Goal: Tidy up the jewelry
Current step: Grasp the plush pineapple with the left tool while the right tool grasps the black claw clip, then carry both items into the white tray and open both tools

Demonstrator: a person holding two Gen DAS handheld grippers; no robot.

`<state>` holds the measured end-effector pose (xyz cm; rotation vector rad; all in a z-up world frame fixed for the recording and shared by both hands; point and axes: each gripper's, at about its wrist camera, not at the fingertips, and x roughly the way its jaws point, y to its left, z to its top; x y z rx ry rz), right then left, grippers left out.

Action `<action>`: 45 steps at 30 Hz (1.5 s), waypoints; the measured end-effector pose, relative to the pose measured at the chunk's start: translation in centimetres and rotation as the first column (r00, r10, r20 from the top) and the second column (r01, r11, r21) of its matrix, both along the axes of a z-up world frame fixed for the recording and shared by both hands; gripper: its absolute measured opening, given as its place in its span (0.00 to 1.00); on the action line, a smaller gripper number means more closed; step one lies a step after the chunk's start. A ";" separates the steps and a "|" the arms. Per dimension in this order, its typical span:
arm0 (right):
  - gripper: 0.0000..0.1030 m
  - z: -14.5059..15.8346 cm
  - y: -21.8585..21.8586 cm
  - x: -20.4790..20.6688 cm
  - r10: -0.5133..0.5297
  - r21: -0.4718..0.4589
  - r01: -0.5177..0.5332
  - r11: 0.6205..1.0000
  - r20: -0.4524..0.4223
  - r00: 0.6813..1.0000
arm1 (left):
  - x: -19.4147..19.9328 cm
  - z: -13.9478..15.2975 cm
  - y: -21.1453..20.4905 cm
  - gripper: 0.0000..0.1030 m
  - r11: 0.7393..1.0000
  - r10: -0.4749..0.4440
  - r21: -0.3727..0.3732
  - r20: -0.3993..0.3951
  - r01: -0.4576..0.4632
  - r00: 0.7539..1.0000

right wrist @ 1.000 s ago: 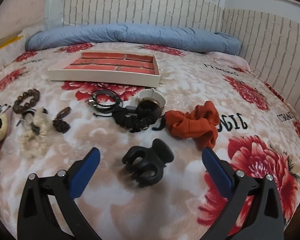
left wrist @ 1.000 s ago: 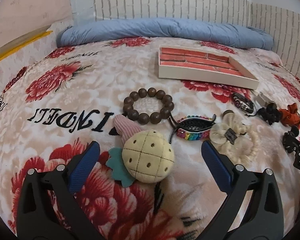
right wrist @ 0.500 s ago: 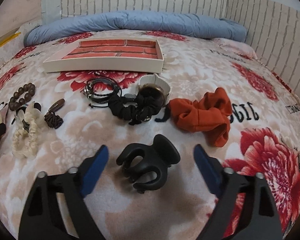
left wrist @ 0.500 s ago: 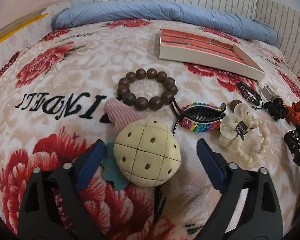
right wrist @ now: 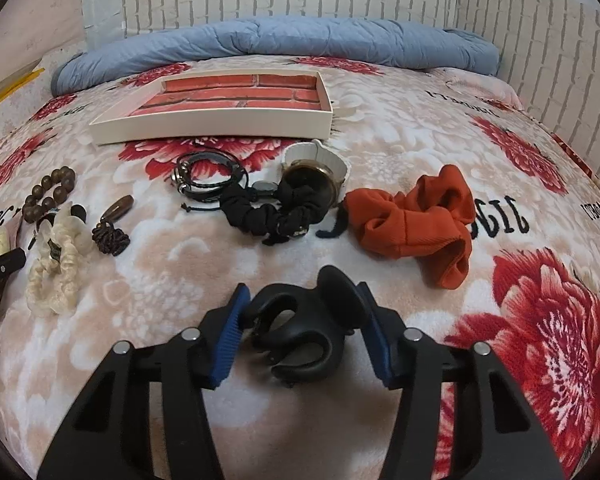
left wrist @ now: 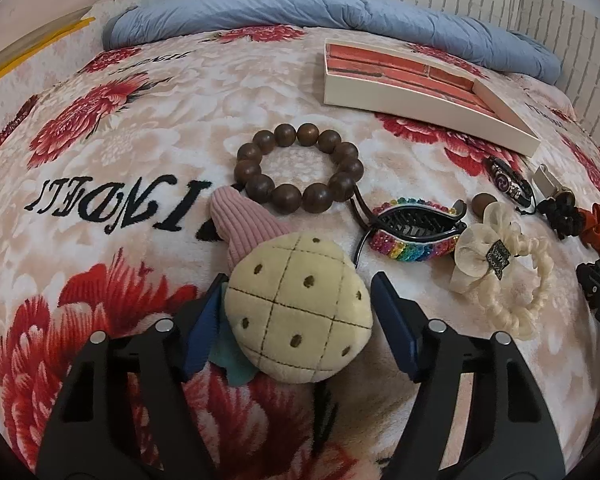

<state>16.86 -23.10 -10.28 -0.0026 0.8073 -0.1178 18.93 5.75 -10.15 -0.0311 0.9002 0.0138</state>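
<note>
Bead bracelet (left wrist: pixel 299 168) behind plush clip (left wrist: pixel 298 312)

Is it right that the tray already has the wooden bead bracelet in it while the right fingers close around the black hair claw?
Not quite. The tray is empty in the right wrist view; the bead bracelet lies on the blanket in front of it, as the left wrist view shows. The rest holds: the right fingers have just been closing, with the black hair claw between them.

- The teal felt leaf (left wrist: pixel 231 356) is mostly hidden under the plush cookie (left wrist: pixel 298 314).
- The black clip (left wrist: pixel 598 296) is cut off by the right edge.
- The watch (right wrist: pixel 314 168) face is partly covered by the black scrunchie (right wrist: pixel 272 210).
- The print on the cream scrunchie's label (left wrist: pixel 499 255) is too small to read.
</note>
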 end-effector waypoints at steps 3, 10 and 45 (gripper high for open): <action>0.52 0.0 0.1 -0.1 0.000 0.005 0.000 1.000 0.000 1.000 | 0.0 0.0 0.1 0.61 1.000 0.004 0.009 0.001 -0.004 1.000; 0.52 0.4 -0.3 -0.3 -0.001 0.022 0.001 1.000 0.009 1.000 | -0.1 0.3 0.4 0.56 1.000 -0.002 0.005 -0.001 0.002 1.000; 0.52 9.9 0.4 22.5 0.073 0.125 -0.094 0.988 0.165 0.984 | 20.8 10.4 -8.6 0.54 0.988 -0.154 0.032 0.231 0.150 0.961</action>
